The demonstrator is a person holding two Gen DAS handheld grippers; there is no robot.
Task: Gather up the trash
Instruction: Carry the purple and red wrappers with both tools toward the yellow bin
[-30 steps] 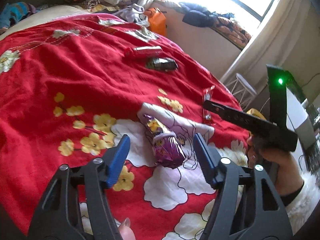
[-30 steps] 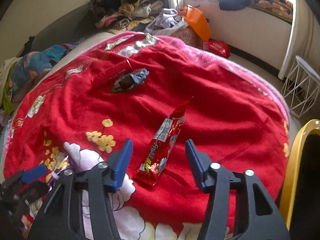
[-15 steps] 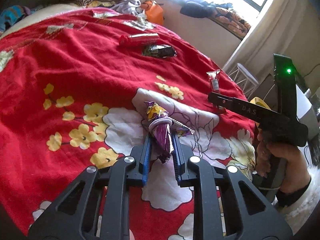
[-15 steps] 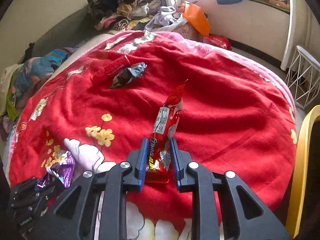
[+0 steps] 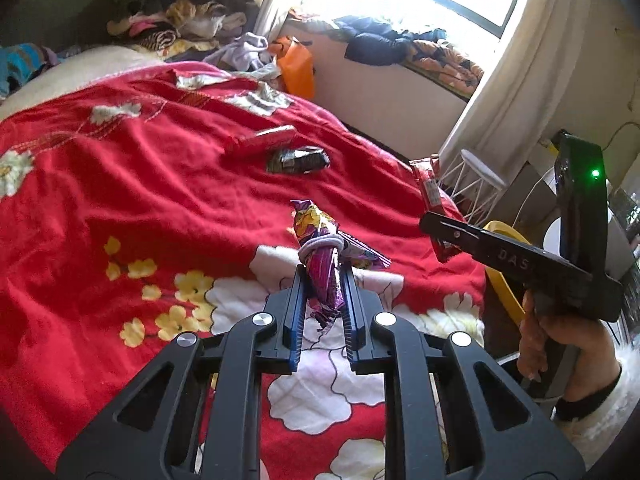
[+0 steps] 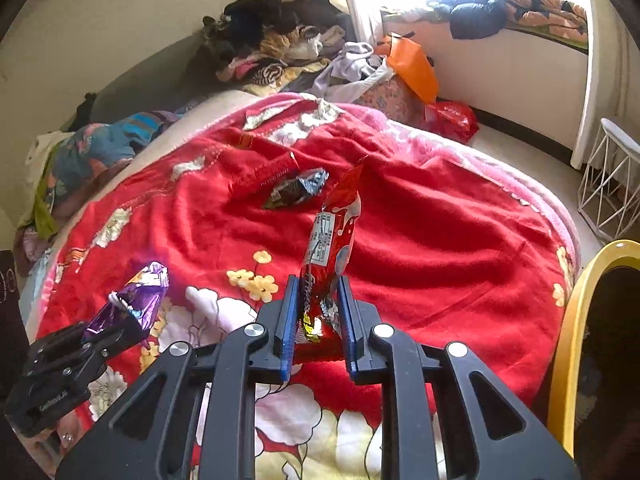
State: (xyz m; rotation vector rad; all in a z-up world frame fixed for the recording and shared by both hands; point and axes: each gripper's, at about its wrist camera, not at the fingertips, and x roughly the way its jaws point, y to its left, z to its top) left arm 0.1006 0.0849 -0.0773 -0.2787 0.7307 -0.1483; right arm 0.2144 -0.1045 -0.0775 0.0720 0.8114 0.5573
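Note:
My left gripper [image 5: 323, 280] is shut on a purple snack wrapper [image 5: 322, 256] tied with a white band, held above the red flowered blanket [image 5: 120, 184]. My right gripper [image 6: 318, 292] is shut on a long red snack wrapper [image 6: 332, 240], also lifted off the blanket. Each gripper shows in the other view: the right one [image 5: 430, 222] with the red wrapper [image 5: 429, 188], the left one [image 6: 120, 326] with the purple wrapper [image 6: 138, 300]. A dark foil wrapper [image 5: 298, 160] and a red wrapper [image 5: 260, 142] lie further up the bed; they also show in the right wrist view [image 6: 296, 190] [image 6: 262, 174].
A yellow-rimmed bin [image 6: 572, 344] stands at the bed's right edge, also in the left wrist view [image 5: 502, 232]. A white wire stand [image 6: 612, 184] is on the floor beyond it. Piled clothes [image 6: 280, 48] and an orange bag [image 6: 414, 66] lie at the bed's far end.
Both grippers closed on their wrappers, the left on the purple one and the right on the red one, then lifted them off the blanket.

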